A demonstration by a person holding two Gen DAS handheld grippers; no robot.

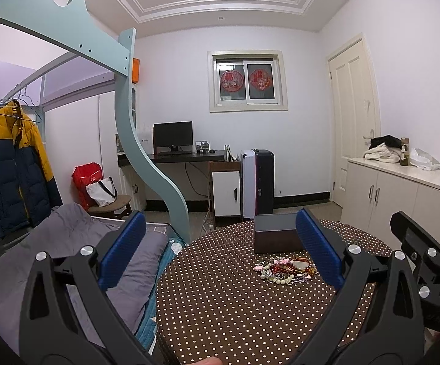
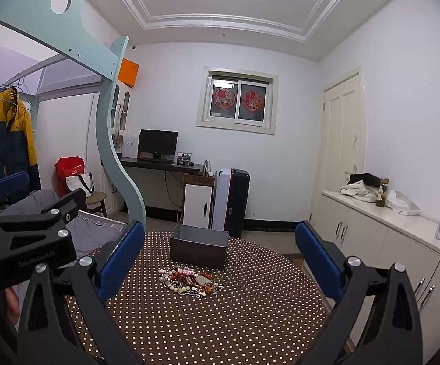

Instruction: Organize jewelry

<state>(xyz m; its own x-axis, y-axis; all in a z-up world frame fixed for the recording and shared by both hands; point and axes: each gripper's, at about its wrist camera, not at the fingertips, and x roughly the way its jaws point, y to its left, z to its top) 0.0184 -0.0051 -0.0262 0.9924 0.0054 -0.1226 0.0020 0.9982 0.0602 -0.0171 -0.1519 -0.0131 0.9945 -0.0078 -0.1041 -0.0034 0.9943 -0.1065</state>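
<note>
A tangled pile of jewelry (image 1: 285, 269) with pearl, pink and red beads lies on a round table with a brown polka-dot cloth (image 1: 235, 310). It also shows in the right wrist view (image 2: 191, 281). Just behind it stands an open dark box (image 1: 276, 233), also seen in the right wrist view (image 2: 199, 245). My left gripper (image 1: 220, 252) is open and empty, held above the table's left side. My right gripper (image 2: 220, 261) is open and empty, above the near side of the table (image 2: 220, 328), with the pile between its fingers in view.
A bed with a grey quilt (image 1: 67, 243) lies left of the table under a blue loft frame (image 1: 146, 158). A cream cabinet (image 2: 387, 243) runs along the right wall. A desk with a monitor (image 1: 172, 137) and a suitcase (image 1: 258, 182) stand at the far wall.
</note>
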